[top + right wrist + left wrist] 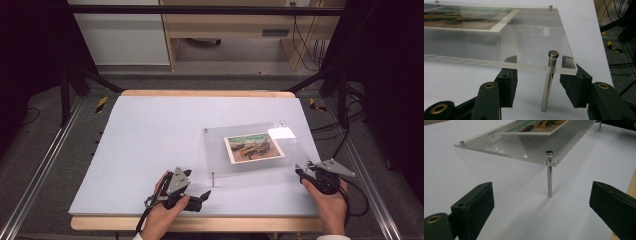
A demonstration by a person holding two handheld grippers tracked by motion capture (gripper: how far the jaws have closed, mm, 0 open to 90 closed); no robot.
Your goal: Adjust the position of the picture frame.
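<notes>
You've got the big white table (pixel 150 150) laid out with the clear acrylic frame (pixel 220 160) sitting toward your right side of it, propped on thin metal legs so it stands off the surface and tilts a bit. As a holder, that frame has just one thing in it: a colourful landscape print (pixel 254 147) lying flat between the clear sheets, with shiny screw caps at the corners, and nothing else is inside it. Progress-wise I'd say you're still early, since the frame sits fully assembled with every leg I can see still in place. Your right gripper (pixel 538 87) is lined up on the near right corner, jaws part-way spread with the metal leg (pixel 547 90) standing between them, and the pads aren't touching it yet as far as I can tell, so no pinch so far. Your left gripper (pixel 541 212) is spread wide and pinching nothing, pointed at the near left leg (pixel 549 181) with a clear gap to it. What's left, I'd guess, is actually grabbing a leg and working it.
</notes>
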